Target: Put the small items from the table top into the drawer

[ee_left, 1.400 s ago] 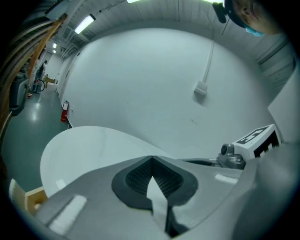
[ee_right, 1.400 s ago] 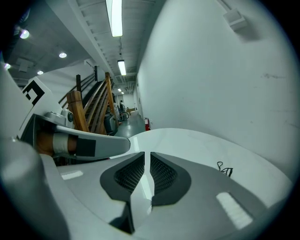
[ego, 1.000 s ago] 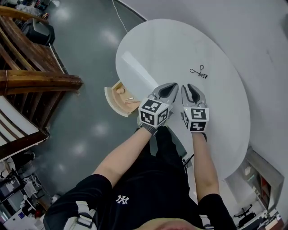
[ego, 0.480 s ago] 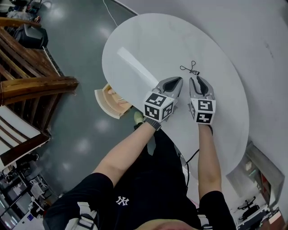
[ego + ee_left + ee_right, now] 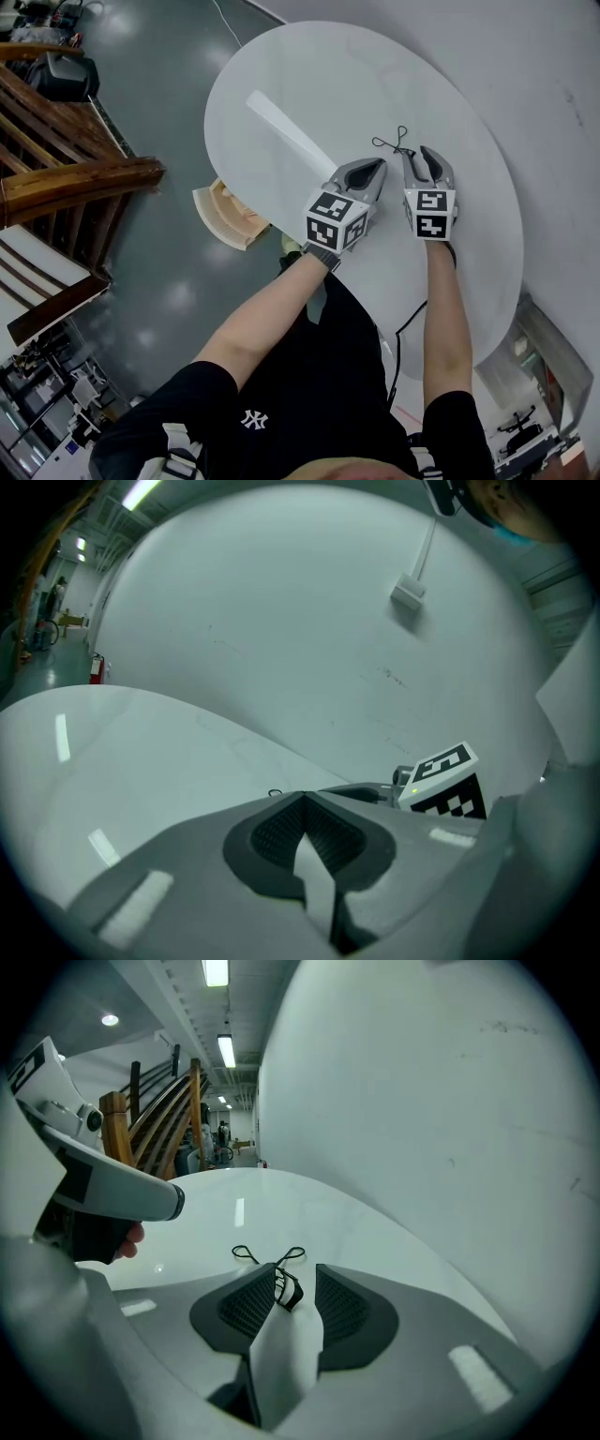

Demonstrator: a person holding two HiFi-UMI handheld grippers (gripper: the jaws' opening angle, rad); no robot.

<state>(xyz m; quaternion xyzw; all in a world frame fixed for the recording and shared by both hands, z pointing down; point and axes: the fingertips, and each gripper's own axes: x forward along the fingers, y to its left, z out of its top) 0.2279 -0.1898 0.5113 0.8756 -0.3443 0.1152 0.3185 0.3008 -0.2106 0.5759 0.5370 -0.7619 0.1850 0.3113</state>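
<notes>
- Head view: the eyelash curler [image 5: 392, 143] lies on the table [image 5: 309, 84], at the right gripper [image 5: 427, 155]; the drawer [image 5: 225, 217] stands open.
- Left gripper view: the left gripper [image 5: 302, 797] is closed, empty.
- Right gripper view: its jaws, just opening, straddle the curler ungripped. Pickup and stowing remain.

- We find the small black wire curler [image 5: 394, 142] on the round white table [image 5: 281, 84], between its middle and right edge.
- The open wooden drawer [image 5: 225, 217] juts from under its left edge.
</notes>
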